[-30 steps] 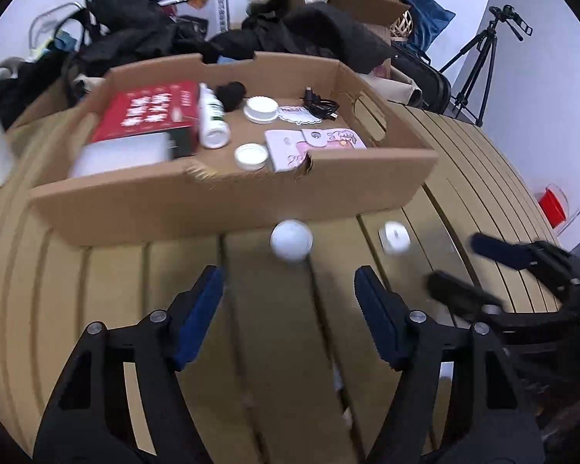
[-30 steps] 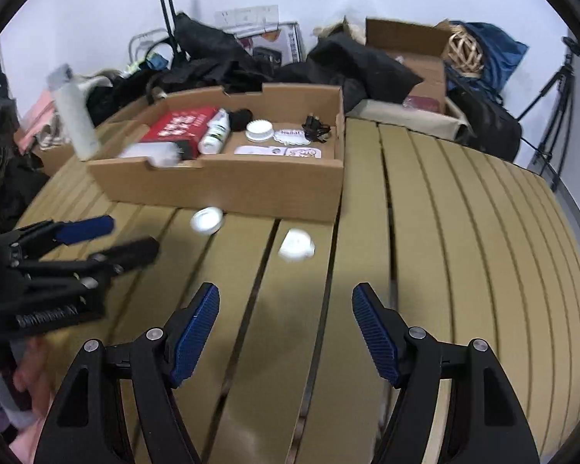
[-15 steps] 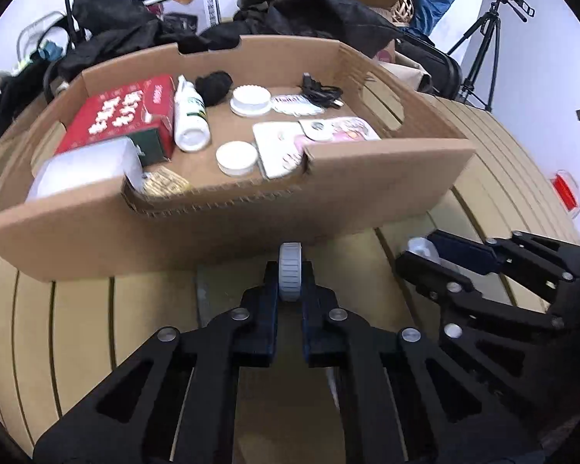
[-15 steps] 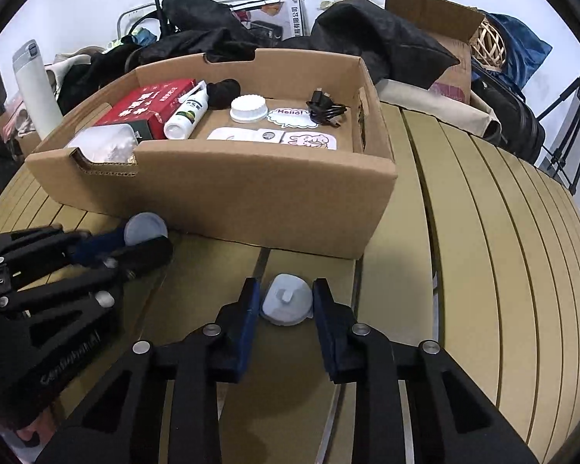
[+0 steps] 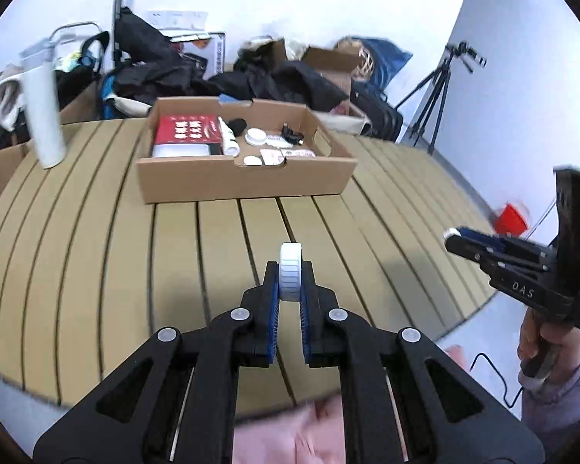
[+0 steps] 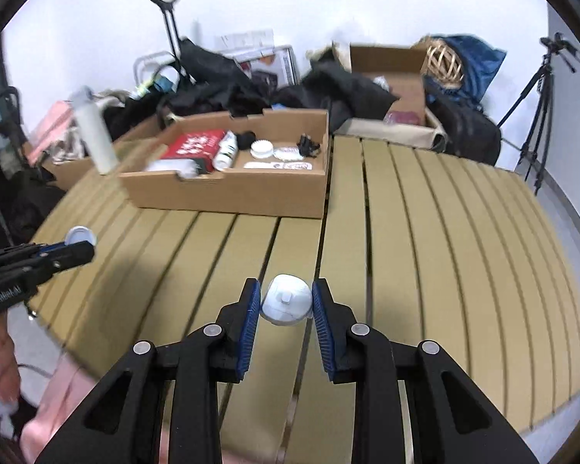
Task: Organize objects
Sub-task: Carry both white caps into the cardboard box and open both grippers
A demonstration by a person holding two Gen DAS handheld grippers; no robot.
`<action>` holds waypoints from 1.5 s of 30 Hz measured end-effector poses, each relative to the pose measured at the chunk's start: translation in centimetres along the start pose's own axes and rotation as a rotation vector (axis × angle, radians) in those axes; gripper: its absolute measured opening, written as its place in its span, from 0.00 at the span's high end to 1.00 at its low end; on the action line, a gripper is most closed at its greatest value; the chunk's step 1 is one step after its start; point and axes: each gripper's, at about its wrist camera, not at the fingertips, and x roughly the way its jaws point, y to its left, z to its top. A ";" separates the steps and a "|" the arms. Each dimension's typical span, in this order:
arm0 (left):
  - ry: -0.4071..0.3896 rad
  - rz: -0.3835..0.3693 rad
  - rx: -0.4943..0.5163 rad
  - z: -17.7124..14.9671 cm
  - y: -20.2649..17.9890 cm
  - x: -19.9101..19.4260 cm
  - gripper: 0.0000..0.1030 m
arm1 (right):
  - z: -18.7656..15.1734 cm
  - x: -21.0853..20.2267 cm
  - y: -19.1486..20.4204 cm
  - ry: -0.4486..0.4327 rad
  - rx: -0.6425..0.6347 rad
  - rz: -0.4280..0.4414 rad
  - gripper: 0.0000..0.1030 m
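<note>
My left gripper (image 5: 290,282) is shut on a flat white ribbed lid (image 5: 290,272), held on edge above the slatted wooden table (image 5: 96,255). My right gripper (image 6: 286,301) is shut on a small white rounded cap (image 6: 287,301), also lifted over the table. Farther back stands the open cardboard box (image 5: 247,181) with a red packet (image 5: 185,131), a white bottle (image 5: 230,143), white lids and stickers inside. From the left wrist view the right gripper (image 5: 460,239) shows at the right edge; from the right wrist view the left gripper (image 6: 77,245) shows at the left edge.
A tall white cylinder (image 5: 44,116) stands at the table's left rear. Dark clothes, bags and cardboard boxes (image 6: 390,73) pile up behind the table. A tripod (image 5: 433,104) stands at the right by the wall. A hand (image 5: 549,344) holds the right gripper's handle.
Both grippers closed on their white pieces next to the box, then lifted and pulled back from it; the box now looks smaller and farther away.
</note>
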 end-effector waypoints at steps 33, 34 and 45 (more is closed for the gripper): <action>0.360 -0.062 -0.245 22.0 4.7 26.9 0.94 | 23.3 22.8 -2.4 0.261 0.153 0.159 0.71; 0.380 -0.039 -0.250 21.3 5.1 28.6 0.94 | 22.7 24.5 -2.8 0.279 0.175 0.158 0.71; 0.294 0.042 -0.228 21.2 7.5 28.1 0.45 | 21.9 28.3 -3.8 0.257 0.250 0.120 0.28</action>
